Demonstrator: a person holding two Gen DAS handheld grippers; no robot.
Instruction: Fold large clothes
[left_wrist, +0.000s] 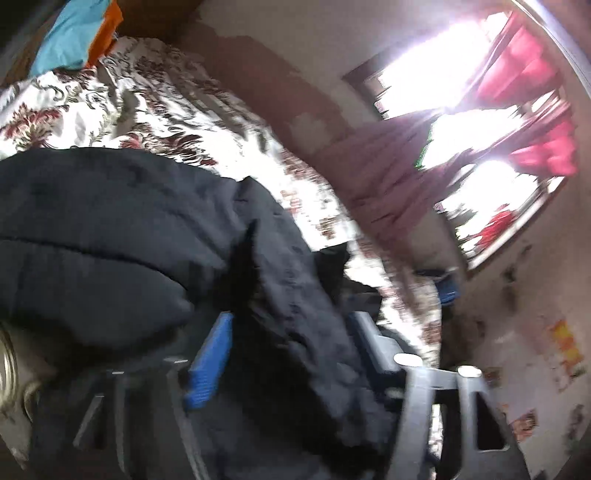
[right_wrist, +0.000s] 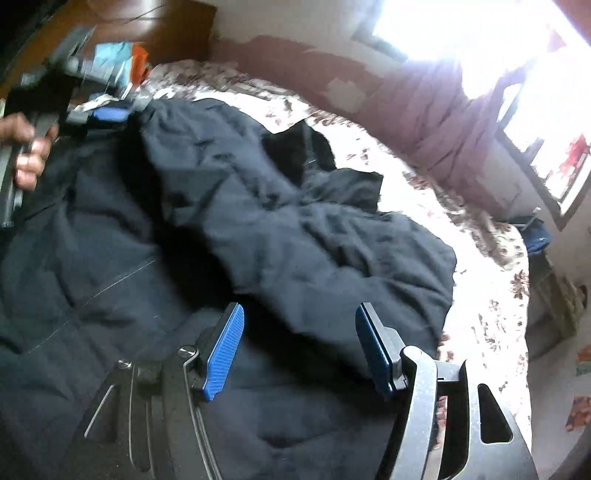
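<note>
A dark padded jacket lies heaped on the bed, over a flowered sheet that shows beyond it and off to the right of both tongs.

The right tongs stand wide, their blue pads well apart and nothing between them. They hang just over the jacket's near part, with a rumpled fold of it lying straight ahead of the tips. Whether the pads touch the cloth I cannot tell.

The left tongs have a thick bunch of the jacket between their fingers. One blue pad presses the cloth's left side; the other finger is mostly hidden behind the fabric, so the tongs look closed on that fold, though blur softens it. From the right tongs, the left tongs sit far ahead and to the left, at the jacket's far edge, with the person's hand gripping the handle.

Beyond the left tongs, at the far left, lies a blue and orange cloth. To the right a bright window with red curtains glares hard.
</note>
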